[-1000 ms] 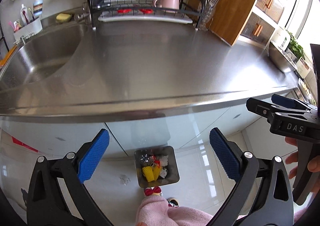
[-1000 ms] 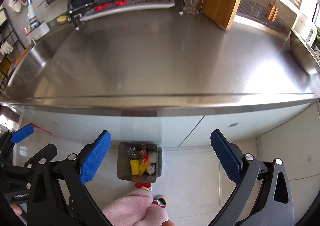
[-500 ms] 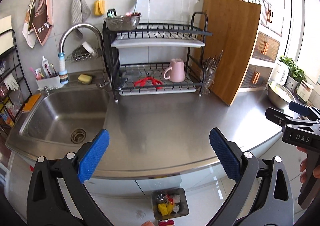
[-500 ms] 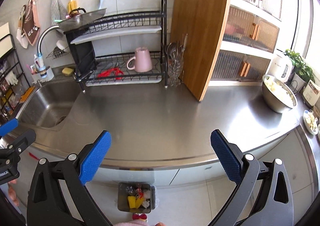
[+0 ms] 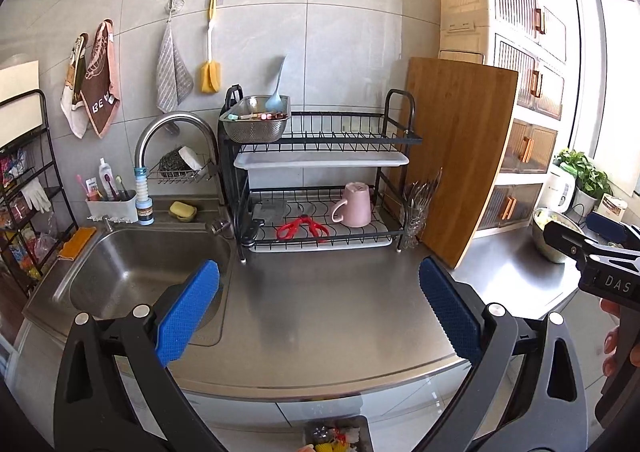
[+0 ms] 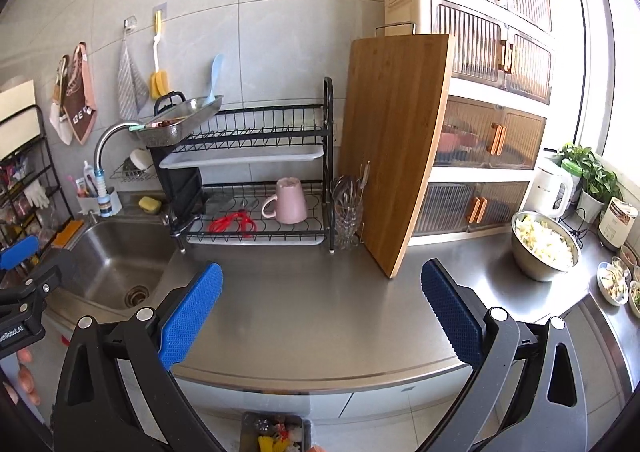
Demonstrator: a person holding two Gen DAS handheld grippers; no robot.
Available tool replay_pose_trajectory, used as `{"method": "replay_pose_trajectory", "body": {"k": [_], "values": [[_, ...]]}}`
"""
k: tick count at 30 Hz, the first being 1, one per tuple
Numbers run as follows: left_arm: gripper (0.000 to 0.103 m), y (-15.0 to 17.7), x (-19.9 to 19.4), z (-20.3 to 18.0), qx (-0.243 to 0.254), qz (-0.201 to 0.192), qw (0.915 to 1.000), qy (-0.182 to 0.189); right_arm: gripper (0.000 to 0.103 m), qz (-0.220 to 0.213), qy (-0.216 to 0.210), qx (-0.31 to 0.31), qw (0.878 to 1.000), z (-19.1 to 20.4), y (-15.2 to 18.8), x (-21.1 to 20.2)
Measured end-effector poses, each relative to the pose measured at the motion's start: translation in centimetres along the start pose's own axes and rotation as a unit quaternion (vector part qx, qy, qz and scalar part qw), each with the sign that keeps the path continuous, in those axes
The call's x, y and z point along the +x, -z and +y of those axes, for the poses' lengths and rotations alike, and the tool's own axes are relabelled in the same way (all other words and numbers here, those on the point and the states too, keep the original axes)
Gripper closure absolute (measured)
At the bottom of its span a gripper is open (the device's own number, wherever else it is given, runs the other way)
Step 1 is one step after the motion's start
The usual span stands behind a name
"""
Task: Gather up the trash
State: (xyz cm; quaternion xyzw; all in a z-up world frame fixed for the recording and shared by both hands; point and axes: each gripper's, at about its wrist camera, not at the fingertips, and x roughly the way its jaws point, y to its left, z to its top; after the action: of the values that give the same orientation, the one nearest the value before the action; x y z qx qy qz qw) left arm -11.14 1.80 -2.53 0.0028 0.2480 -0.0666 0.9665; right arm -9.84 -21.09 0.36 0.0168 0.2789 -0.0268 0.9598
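My left gripper [image 5: 320, 310] is open and empty, held above the front of the steel counter [image 5: 328, 292]. My right gripper [image 6: 322, 312] is open and empty too, over the same counter [image 6: 320, 292]. A grey trash bin [image 5: 338, 434] with yellow, red and white trash inside stands on the floor below the counter edge; it also shows in the right wrist view [image 6: 276, 432]. The right gripper's tip appears at the right edge of the left wrist view [image 5: 592, 248], and the left gripper's tip at the left edge of the right wrist view [image 6: 24, 280].
A sink [image 5: 136, 272] lies at the left. A black dish rack [image 5: 320, 179] with a pink mug [image 5: 356, 205] and red scissors [image 5: 302, 228] stands at the back. A wooden board [image 6: 396, 155] leans beside it. A steel bowl of food [image 6: 544, 248] sits far right.
Both grippers have tilted up and risen from looking down at the bin and floor to facing the counter and back wall. The bin has slid to the bottom edge of both views.
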Motion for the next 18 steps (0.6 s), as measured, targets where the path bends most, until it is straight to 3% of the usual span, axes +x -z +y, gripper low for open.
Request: {"method": "replay_pose_trajectory", "body": {"k": [7, 18], "values": [[0.008, -0.59, 0.03, 0.03, 0.002, 0.003, 1.0, -0.003, 0.003, -0.011, -0.002, 0.004, 1.0, -0.11, -0.91, -0.98], [0.008, -0.25, 0.64, 0.27, 0.003, 0.021, 0.9998, -0.007, 0.003, 0.01, 0.012, -0.004, 1.0, 0.37, -0.56, -0.21]]}}
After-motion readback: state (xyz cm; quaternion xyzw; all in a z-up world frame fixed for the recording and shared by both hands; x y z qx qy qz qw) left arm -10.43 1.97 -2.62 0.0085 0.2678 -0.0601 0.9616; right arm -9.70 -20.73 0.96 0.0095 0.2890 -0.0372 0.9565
